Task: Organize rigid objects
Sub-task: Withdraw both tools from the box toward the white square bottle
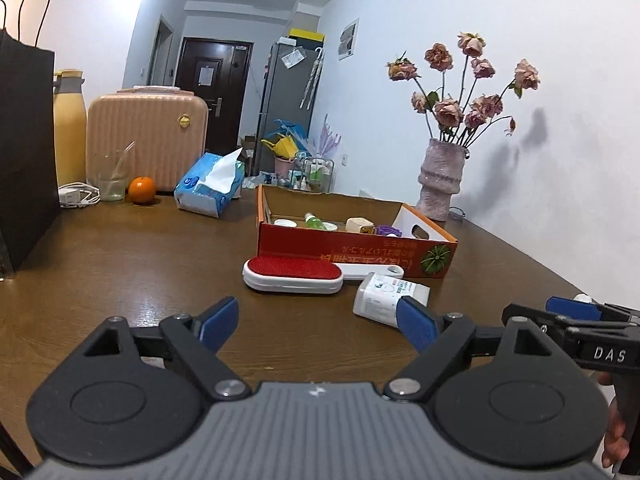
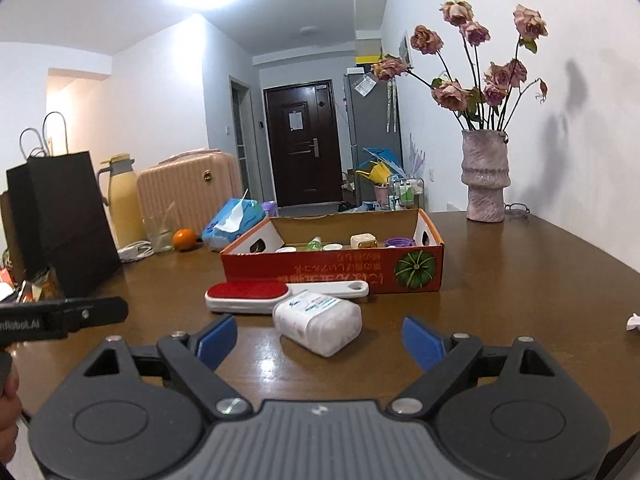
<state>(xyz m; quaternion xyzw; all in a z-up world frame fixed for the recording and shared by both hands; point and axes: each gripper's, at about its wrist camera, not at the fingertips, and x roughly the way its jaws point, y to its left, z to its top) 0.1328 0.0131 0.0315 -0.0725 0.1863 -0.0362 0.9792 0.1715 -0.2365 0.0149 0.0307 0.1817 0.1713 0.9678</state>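
Note:
A red-and-white lint brush (image 1: 294, 275) (image 2: 248, 296) lies on the brown table in front of a red cardboard box (image 1: 360, 254) (image 2: 332, 270). A white plastic bottle (image 1: 384, 296) (image 2: 318, 322) lies on its side beside the brush. Small jars and bottles sit inside the box. My left gripper (image 1: 318, 326) hovers open over the table, short of the brush and the bottle, nothing between its blue pads. My right gripper (image 2: 320, 340) is open too, with the bottle just ahead of its fingers. Each gripper shows at the edge of the other's view.
At the back left stand a black paper bag (image 1: 24, 152), a yellow flask (image 1: 70, 128), a pink case (image 1: 148, 140), a glass (image 1: 110, 178), an orange (image 1: 142, 190) and a tissue pack (image 1: 210, 186). A vase of dried roses (image 1: 440, 180) stands by the wall, right of the box.

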